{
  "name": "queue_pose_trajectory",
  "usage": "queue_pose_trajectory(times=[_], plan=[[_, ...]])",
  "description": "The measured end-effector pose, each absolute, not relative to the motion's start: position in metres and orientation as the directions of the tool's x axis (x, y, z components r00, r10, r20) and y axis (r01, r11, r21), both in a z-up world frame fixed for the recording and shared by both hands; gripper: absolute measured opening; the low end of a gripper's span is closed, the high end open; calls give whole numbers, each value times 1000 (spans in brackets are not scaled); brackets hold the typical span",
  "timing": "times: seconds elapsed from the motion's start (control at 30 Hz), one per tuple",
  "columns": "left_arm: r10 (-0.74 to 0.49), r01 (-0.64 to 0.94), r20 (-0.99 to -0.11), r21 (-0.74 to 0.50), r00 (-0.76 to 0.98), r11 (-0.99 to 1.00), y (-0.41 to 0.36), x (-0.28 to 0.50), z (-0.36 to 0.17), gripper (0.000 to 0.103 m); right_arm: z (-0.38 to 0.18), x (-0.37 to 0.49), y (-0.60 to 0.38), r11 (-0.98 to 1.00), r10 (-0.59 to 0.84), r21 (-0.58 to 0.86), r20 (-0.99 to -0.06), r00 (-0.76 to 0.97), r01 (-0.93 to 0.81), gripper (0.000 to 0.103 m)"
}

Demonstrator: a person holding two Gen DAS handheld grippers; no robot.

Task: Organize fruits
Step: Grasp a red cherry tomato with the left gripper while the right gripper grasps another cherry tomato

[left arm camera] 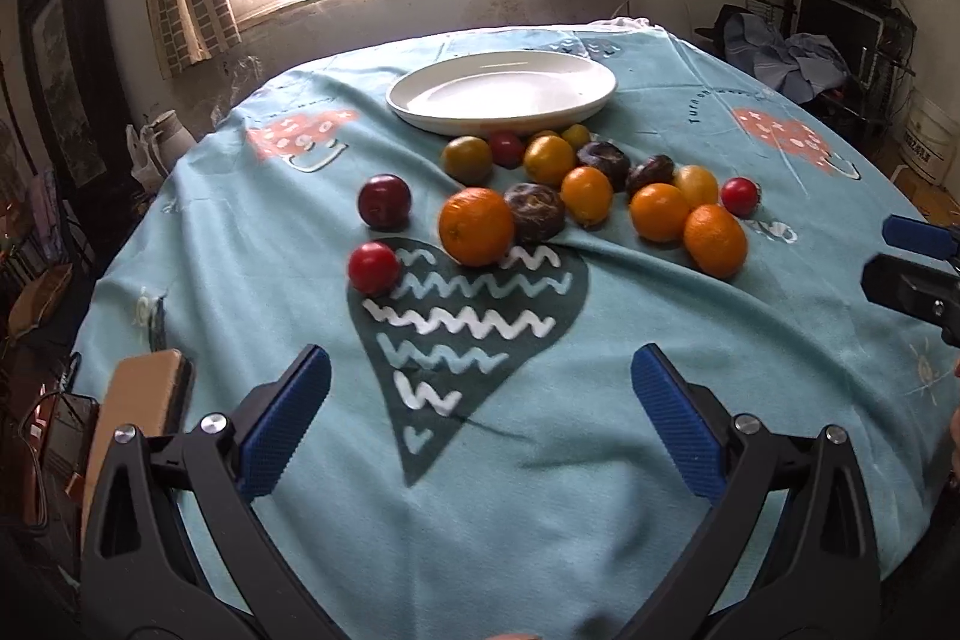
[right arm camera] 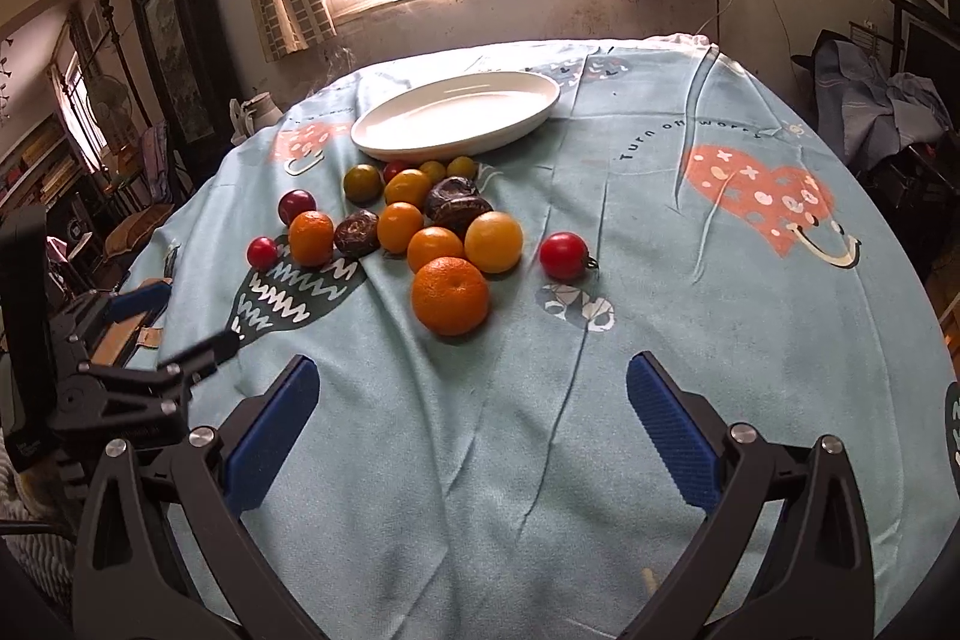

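Fruits (left arm camera: pixel 558 196) lie loose on the blue-clothed table (left arm camera: pixel 660 370) at centre frame in the left wrist view, just below the bare white plate (left arm camera: pixel 420 97) in the upper middle. The left gripper (left arm camera: pixel 480 394), at the bottom, has its fingers spread wide, holding nothing.

In the right wrist view the same heap sits left of centre; the right gripper (right arm camera: pixel 474 400) is likewise agape and unloaded. Judging by this, sorting has not begun; every fruit remains to be moved.
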State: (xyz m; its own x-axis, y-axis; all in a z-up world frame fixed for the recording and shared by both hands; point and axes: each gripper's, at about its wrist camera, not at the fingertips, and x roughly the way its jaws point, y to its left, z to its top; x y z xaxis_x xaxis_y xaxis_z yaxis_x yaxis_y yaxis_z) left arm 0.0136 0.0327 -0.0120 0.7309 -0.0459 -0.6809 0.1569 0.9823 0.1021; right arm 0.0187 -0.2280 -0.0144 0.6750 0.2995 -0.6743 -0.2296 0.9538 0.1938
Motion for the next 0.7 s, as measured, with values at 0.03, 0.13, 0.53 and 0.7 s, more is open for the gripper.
queue_pose_trajectory(times=[0.03, 0.13, 0.53, 0.7], plan=[[-56, 161, -684, 91, 727, 983, 38, 20, -8, 101, -16, 21, -230, 956, 293, 189, -680, 672, -225, 102], [-28, 151, -692, 117, 721, 982, 47, 42, -4, 101, -20, 29, -237, 955, 297, 200, -698, 651, -220, 102], [-20, 145, -769, 95, 639, 985, 75, 108, -40, 95, -30, 37, -253, 935, 354, 266, -702, 618, -233, 102], [-44, 134, -797, 47, 602, 990, 90, 124, -46, 61, -33, 42, -255, 927, 375, 294, -698, 610, -233, 102]])
